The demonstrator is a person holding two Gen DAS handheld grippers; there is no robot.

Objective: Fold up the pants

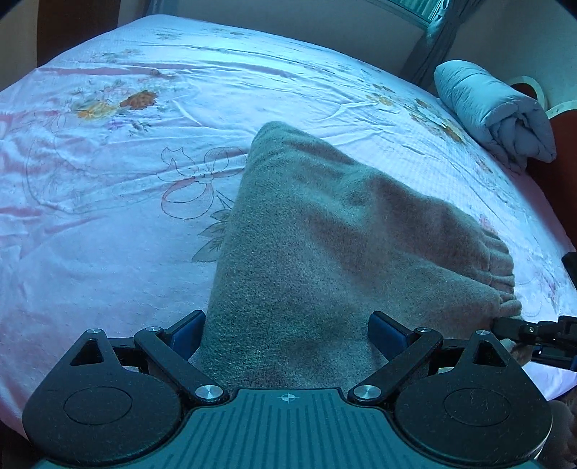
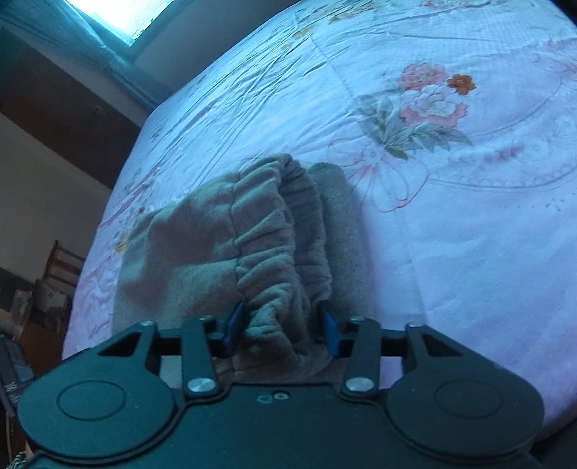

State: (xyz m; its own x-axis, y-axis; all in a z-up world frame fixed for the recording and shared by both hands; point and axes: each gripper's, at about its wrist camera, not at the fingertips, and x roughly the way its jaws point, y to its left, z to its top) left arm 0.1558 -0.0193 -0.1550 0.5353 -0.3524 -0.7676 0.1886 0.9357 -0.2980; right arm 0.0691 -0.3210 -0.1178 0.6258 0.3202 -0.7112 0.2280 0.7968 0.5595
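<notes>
Grey-green fleece pants lie folded on the bed, their gathered elastic waistband at the right. My left gripper has its jaws wide apart with the pants' near fold between the blue pads. My right gripper straddles the bunched waistband, its blue pads apart and not pressing the cloth. The right gripper also shows at the right edge of the left wrist view, at the waistband corner.
The bed is covered with a pink floral sheet. A rolled light-blue quilt lies at its far right corner. Dark furniture and a chair stand beyond the bed's edge, under a window.
</notes>
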